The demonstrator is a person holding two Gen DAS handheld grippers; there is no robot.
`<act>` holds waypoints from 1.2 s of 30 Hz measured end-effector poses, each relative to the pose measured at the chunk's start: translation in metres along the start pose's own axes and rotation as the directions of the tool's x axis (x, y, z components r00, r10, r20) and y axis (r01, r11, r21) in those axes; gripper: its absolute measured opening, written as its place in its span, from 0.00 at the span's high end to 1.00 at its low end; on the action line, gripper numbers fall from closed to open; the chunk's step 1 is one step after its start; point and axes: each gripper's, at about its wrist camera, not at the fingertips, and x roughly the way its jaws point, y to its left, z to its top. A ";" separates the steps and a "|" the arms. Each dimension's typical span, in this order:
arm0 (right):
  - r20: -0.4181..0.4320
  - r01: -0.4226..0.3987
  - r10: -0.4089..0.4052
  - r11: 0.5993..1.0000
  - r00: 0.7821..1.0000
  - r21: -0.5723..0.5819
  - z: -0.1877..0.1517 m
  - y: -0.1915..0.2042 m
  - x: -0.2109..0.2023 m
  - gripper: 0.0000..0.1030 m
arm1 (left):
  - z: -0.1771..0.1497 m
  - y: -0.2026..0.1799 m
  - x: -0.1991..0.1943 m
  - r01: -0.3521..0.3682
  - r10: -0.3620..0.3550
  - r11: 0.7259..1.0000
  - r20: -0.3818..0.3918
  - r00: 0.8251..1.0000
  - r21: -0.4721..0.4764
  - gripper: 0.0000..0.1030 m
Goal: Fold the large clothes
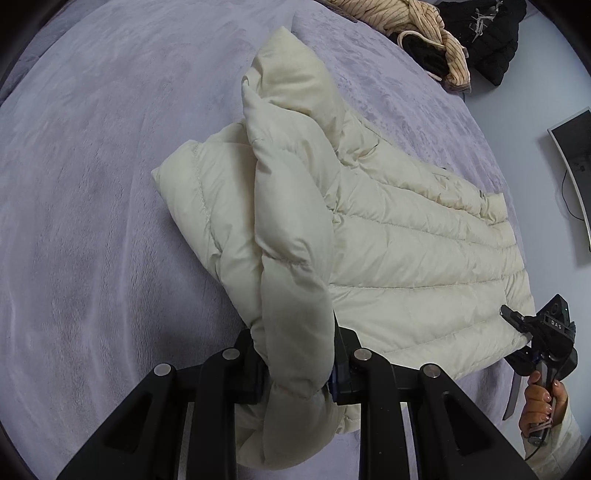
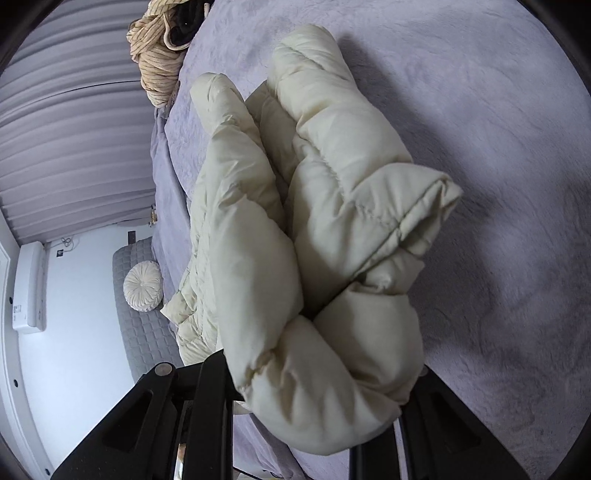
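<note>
Cream quilted puffer jacket (image 1: 388, 236): lying across the lavender plush bed cover (image 1: 92, 184), body spread flat, one sleeve folded over the top.
Sleeve: a puffy roll of it runs from the collar end down into my left hand-held gripper (image 1: 295, 373).
My left hand-held gripper: jaws closed on that sleeve, fabric bulging out both sides.
My right hand-held gripper (image 1: 517, 325): at the jacket's hem corner in the left view; its own camera (image 2: 325, 398) shows bunched jacket filling the space between the arms (whether it is actually clamped I cannot tell).
Striped beige garment (image 1: 417, 22): heaped at the bed's far edge, touching a black knitted garment (image 1: 487, 33).
Round pleated cushion (image 2: 143, 287): on a grey quilted mat (image 2: 144, 332) beside the bed.
</note>
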 end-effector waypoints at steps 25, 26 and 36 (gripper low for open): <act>-0.046 0.211 -0.213 0.977 0.976 -0.043 -0.009 0.025 0.008 0.62 | -0.007 0.000 -0.001 -0.186 0.186 0.982 -0.017 0.982 -0.023 0.49; -0.044 0.225 -0.227 0.973 0.973 -0.048 -0.009 0.027 0.007 0.60 | -0.008 0.000 -0.003 -0.195 0.195 0.981 -0.012 0.981 -0.022 0.49; 0.004 0.404 -0.406 0.909 0.914 -0.105 -0.011 0.028 -0.014 0.35 | -0.006 0.020 -0.019 -0.267 0.270 0.959 0.019 0.963 -0.093 0.49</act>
